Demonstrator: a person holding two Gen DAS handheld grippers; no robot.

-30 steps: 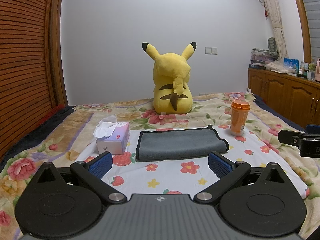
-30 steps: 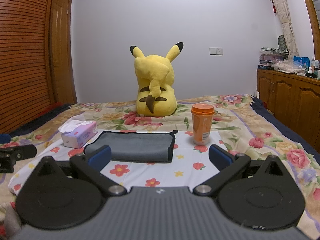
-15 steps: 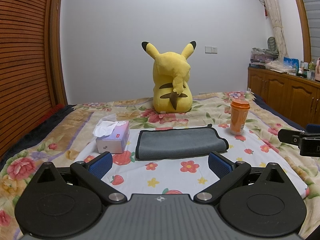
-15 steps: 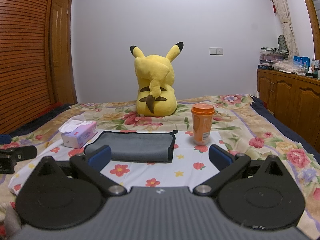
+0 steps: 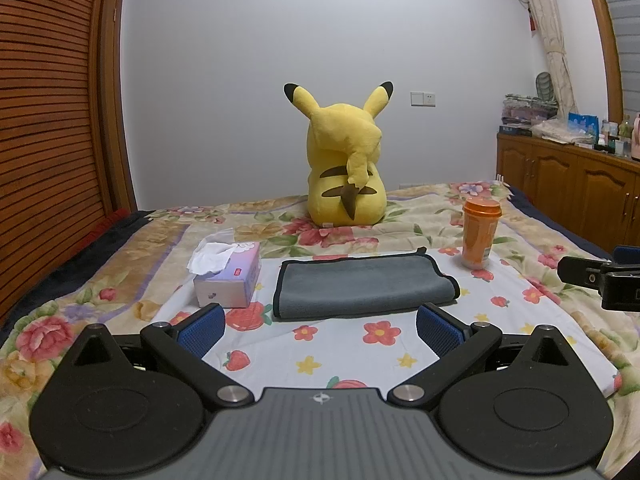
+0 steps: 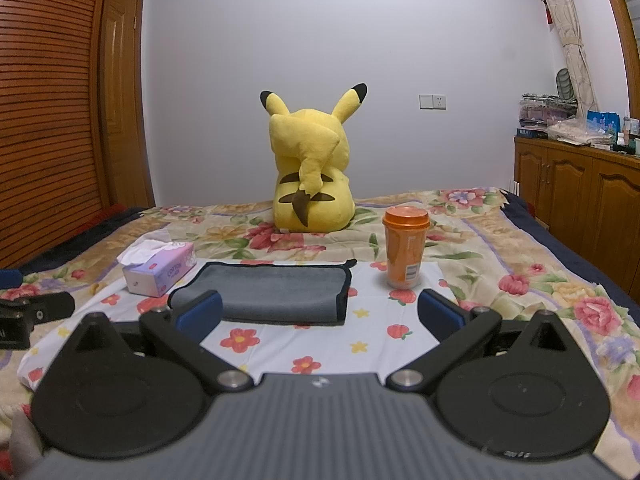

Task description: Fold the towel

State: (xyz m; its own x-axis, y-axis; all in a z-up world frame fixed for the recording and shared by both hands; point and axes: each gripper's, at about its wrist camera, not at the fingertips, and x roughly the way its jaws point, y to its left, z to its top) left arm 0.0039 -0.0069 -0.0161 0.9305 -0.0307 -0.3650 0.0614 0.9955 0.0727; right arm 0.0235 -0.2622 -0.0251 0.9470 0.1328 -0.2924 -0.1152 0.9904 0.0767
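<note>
A grey towel [image 5: 362, 286] with a black hem lies folded flat on the white flowered sheet [image 5: 340, 344] on the bed. It also shows in the right wrist view [image 6: 276, 292]. My left gripper [image 5: 320, 330] is open and empty, hovering just short of the towel's near edge. My right gripper [image 6: 320, 314] is open and empty, in front of the towel's right half. Each gripper's side shows at the edge of the other's view.
A tissue box [image 5: 226, 276] stands left of the towel and an orange lidded cup [image 5: 480, 232] right of it. A yellow plush toy [image 5: 346, 168] sits behind. Wooden cabinets [image 5: 568, 188] line the right wall, a slatted wardrobe [image 5: 48, 120] the left.
The left gripper has risen and drifted slightly. The right gripper has barely moved. The towel lies as before.
</note>
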